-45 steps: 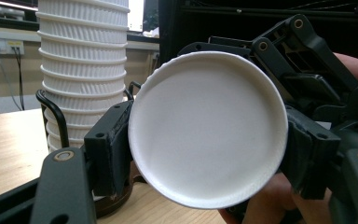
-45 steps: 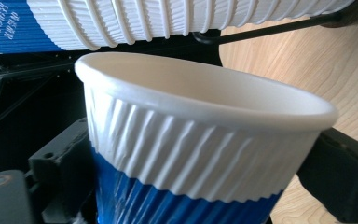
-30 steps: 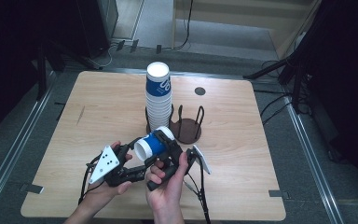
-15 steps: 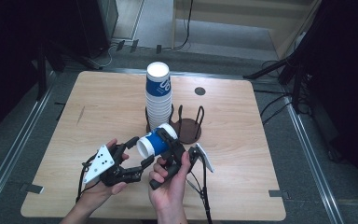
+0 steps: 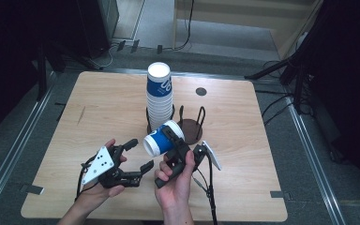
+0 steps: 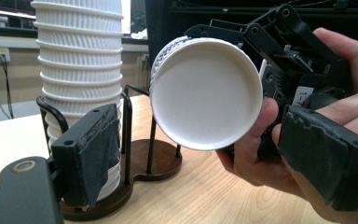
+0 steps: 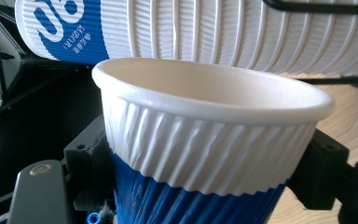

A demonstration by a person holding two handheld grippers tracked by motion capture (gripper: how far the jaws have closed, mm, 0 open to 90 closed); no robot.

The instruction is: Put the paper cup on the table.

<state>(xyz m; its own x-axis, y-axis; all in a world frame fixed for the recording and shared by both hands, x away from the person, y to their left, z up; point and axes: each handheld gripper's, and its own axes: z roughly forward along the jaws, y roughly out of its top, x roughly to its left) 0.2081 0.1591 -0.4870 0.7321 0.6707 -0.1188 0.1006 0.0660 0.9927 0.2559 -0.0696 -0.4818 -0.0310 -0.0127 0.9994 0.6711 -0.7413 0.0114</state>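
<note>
the right claw (image 5: 174, 140) is clamped on one blue-and-white paper cup (image 5: 161, 138), its jaws pressing the ribbed wall on both sides in the right claw view; those jaws have just been closing the last bit onto it. the cup lies tilted on its side in the air, its base toward the left claw (image 5: 139, 154), just in front of the cup holder (image 5: 187, 129).

the left claw stands about half open with nothing between its jaws; they have just been opening. in the left claw view the cup's white base (image 6: 206, 93) faces the camera, apart from both pads.

change from the earlier frame: a second ago the left claw was closed at the cup's base end; now it has let go and sits slightly back, nearer the worktop's front edge than the holder. the cup has stayed in almost the same spot.

count: two claws; one held cup; one stack of cups (image 5: 159, 101) upright in the holder's left ring; one wire holder with two rings, the right ring empty; one worktop (image 5: 243, 154).
</note>
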